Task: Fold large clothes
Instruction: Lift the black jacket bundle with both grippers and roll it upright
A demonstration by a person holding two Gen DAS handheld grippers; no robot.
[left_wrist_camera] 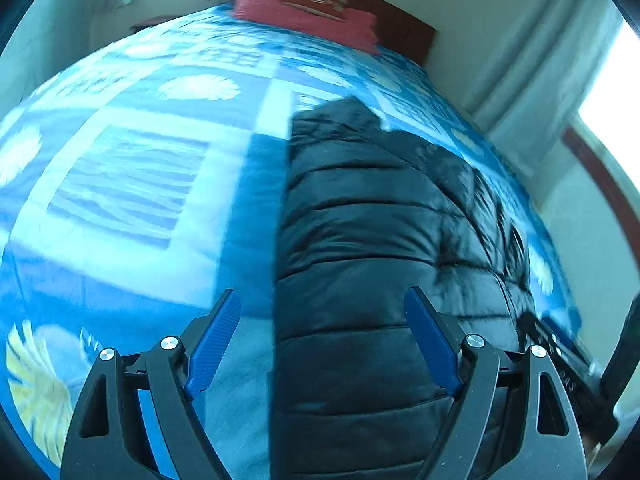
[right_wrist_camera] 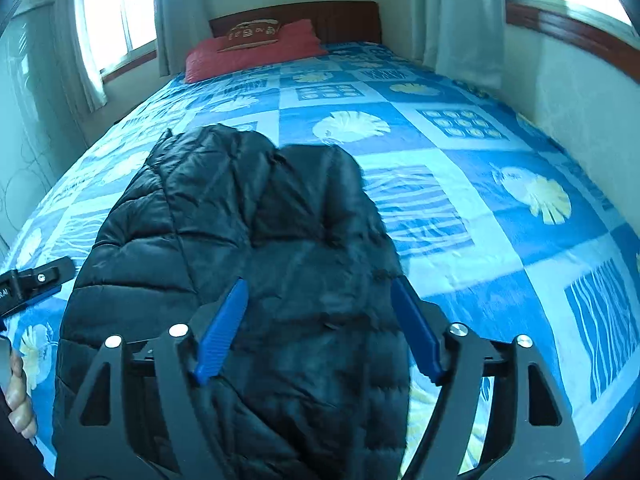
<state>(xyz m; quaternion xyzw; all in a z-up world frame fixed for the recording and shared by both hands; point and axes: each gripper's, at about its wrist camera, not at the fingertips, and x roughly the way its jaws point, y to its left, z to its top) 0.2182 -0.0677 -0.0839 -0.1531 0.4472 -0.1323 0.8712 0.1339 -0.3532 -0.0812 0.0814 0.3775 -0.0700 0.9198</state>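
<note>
The bed (right_wrist_camera: 460, 152) with its blue patchwork cover carries everything. My black puffer jacket (right_wrist_camera: 248, 248) lies folded lengthwise near the foot edge, its hood toward the red pillow (right_wrist_camera: 256, 52) at the headboard. My left claw (left_wrist_camera: 322, 340) hangs released above the jacket's left edge. My right claw (right_wrist_camera: 318, 330) is spread too, nothing pinched between its blue pads.

Right gripper (right_wrist_camera: 318, 328), jaws spread and empty, hangs over black puffer jacket (right_wrist_camera: 240, 240) on blue bedspread (right_wrist_camera: 460, 208)
</note>
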